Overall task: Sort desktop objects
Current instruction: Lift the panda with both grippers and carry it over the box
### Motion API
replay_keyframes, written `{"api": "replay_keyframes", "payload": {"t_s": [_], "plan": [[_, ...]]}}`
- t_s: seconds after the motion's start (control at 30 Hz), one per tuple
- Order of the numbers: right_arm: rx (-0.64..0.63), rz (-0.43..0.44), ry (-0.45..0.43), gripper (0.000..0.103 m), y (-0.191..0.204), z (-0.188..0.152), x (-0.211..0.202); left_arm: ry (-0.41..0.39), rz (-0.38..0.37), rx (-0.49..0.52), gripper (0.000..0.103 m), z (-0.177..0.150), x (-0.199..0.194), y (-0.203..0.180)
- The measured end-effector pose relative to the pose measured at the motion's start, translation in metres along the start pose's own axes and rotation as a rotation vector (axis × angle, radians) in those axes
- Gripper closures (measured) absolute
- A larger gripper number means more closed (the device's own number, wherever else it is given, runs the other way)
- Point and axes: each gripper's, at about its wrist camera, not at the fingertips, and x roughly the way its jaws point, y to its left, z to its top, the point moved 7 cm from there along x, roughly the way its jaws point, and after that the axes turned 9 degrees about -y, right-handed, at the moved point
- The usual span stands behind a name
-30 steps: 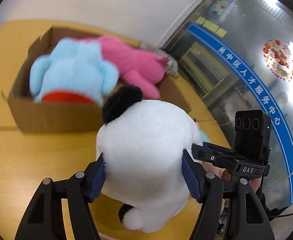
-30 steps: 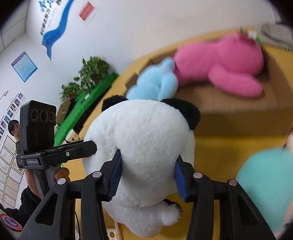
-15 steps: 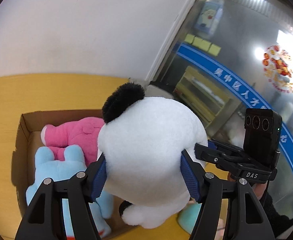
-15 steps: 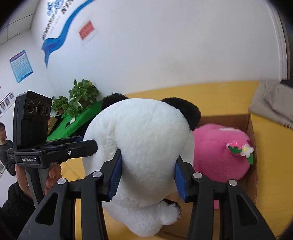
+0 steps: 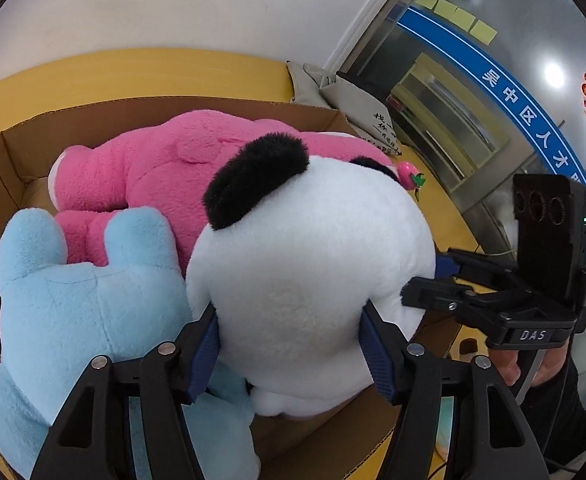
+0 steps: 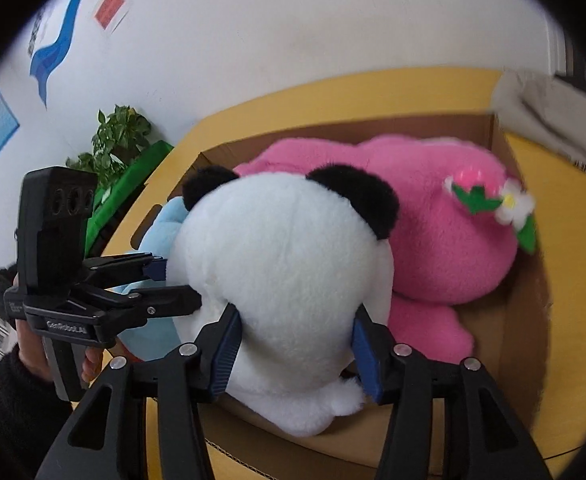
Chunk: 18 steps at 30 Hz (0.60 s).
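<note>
A white panda plush with black ears is held by both grippers over the open cardboard box. My left gripper is shut on its body; my right gripper is shut on it too. The panda sits low in the box, against a pink plush and a light blue plush. In the right wrist view the pink plush with a strawberry and flower lies right of the panda, the blue plush left. The left gripper's body shows at the left there.
The box stands on a yellow table. A grey cloth bag lies behind the box by the wall. A potted plant and green item stand beyond the table's left end. A glass partition is at the right.
Both grippers have carried the panda forward and down, from above the box into it beside the pink and blue plushes. Both stay shut on it.
</note>
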Motion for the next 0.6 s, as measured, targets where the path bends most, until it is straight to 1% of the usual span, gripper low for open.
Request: {"api": "replay_keyframes", "payload": {"t_s": [0.07,0.1,0.13,0.17,0.2,0.23,0.27,0.33,0.37,0.47,0.5,0.53,0.6], "plan": [[-0.036,-0.001,-0.065,0.054,0.004,0.018,-0.016,0.007,-0.008,-0.001,0.032,-0.003,0.000,0.002],[-0.030,0.023,-0.111,0.054,0.004,0.031,-0.027,0.008,-0.009,0.000,0.032,-0.003,0.000,0.001],[-0.025,0.030,-0.132,0.055,0.003,0.040,-0.031,0.007,-0.008,0.003,0.032,-0.003,-0.001,0.000],[-0.025,0.018,-0.143,0.059,0.000,0.052,-0.030,0.006,-0.007,0.005,0.031,-0.002,-0.001,-0.001],[-0.032,0.004,-0.133,0.063,-0.003,0.060,-0.023,0.005,-0.005,0.008,0.031,-0.002,-0.002,-0.001],[-0.046,-0.012,-0.100,0.075,-0.006,0.063,-0.011,0.004,-0.004,0.011,0.031,-0.002,-0.002,-0.001],[-0.072,-0.049,-0.053,0.087,-0.011,0.057,0.005,0.004,-0.003,0.014,0.031,-0.002,-0.003,-0.002],[-0.126,-0.125,0.045,0.089,-0.021,0.045,0.038,0.003,-0.003,0.018,0.030,-0.004,-0.003,-0.003],[-0.126,-0.132,0.071,0.091,-0.025,0.038,0.051,0.001,0.001,0.023,0.030,-0.004,-0.003,-0.004],[-0.129,-0.133,0.105,0.094,-0.030,0.023,0.062,-0.015,0.024,0.051,0.030,-0.002,-0.006,-0.009],[-0.147,-0.135,0.145,0.095,-0.031,0.011,0.069,-0.029,0.035,0.069,0.030,-0.001,-0.010,-0.011],[-0.153,-0.135,0.167,0.097,-0.034,0.004,0.072,-0.047,0.047,0.088,0.030,0.001,-0.013,-0.013],[-0.135,-0.126,0.168,0.098,-0.037,-0.006,0.073,-0.105,0.069,0.129,0.032,0.011,-0.023,-0.018]]}}
